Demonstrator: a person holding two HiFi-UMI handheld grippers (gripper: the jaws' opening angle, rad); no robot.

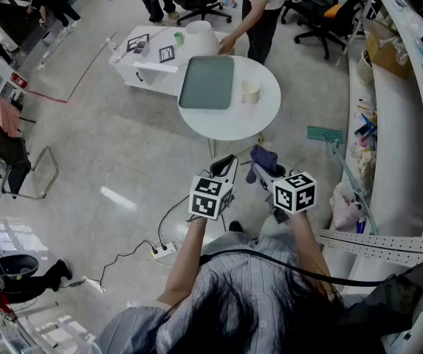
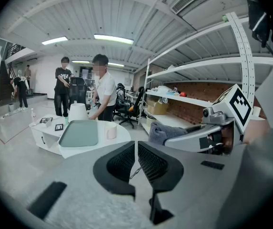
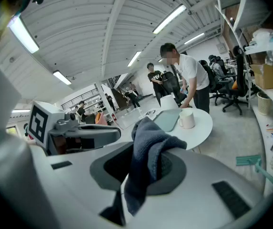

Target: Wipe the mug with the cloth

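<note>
A cream mug (image 1: 250, 91) stands on the round white table (image 1: 229, 124), just right of a grey-green tray (image 1: 207, 82); the mug (image 2: 111, 130) also shows in the left gripper view and the mug (image 3: 186, 119) in the right gripper view. Both grippers hang in the air over the floor, well short of the table. My right gripper (image 1: 260, 162) is shut on a dark blue-grey cloth (image 3: 148, 159), which bunches above the jaws and droops below them. My left gripper (image 1: 226, 167) is shut with nothing in it, its ribbed pads (image 2: 126, 161) nearly touching.
A person (image 1: 259, 2) stands at the table's far side beside a white bucket-like thing (image 1: 201, 37). A low white table (image 1: 152, 65) with small items adjoins it. Shelving (image 1: 399, 124) runs along the right, a power strip (image 1: 164, 251) and cables lie on the floor.
</note>
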